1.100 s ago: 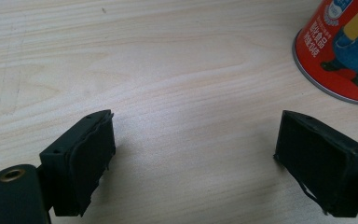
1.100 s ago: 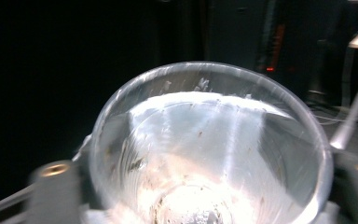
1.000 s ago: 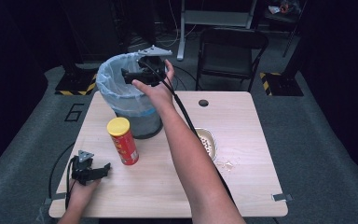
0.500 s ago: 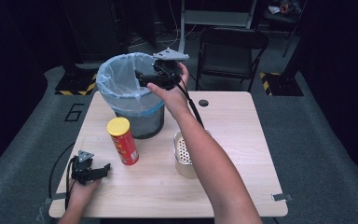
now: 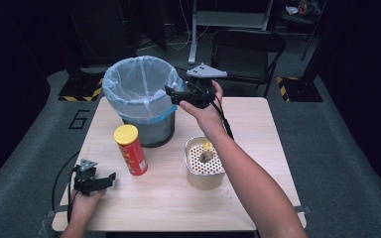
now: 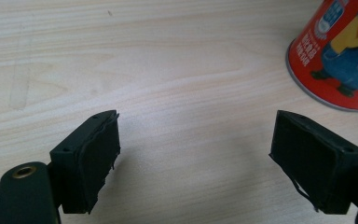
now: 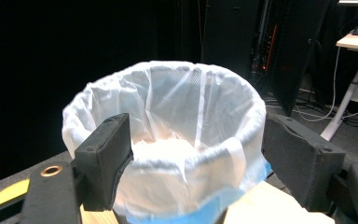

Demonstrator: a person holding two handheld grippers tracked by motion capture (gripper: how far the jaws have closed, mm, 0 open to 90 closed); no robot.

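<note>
A black bin with a white and blue liner (image 5: 138,94) stands at the table's back left. My right gripper (image 5: 174,96) hangs in the air at the bin's right rim, open with nothing between its jaws. In the right gripper view my right gripper (image 7: 196,172) faces the lined bin (image 7: 168,135), which is just ahead. A red chip can with a yellow lid (image 5: 130,149) stands upright in front of the bin. My left gripper (image 5: 106,180) rests open on the table at the front left. In the left gripper view my left gripper (image 6: 196,168) is empty, with the red can (image 6: 340,51) at the upper right.
A perforated metal container (image 5: 204,162) holding a few scraps stands in the middle of the wooden table (image 5: 258,134), under the right forearm. Small crumbs lie on the wood beside it. A dark folding chair (image 5: 248,49) stands behind the table.
The right hand has drawn its gripper back from over the bin's opening to the bin's right rim. The forearm has swung aside and uncovered the metal container. The left gripper has not moved.
</note>
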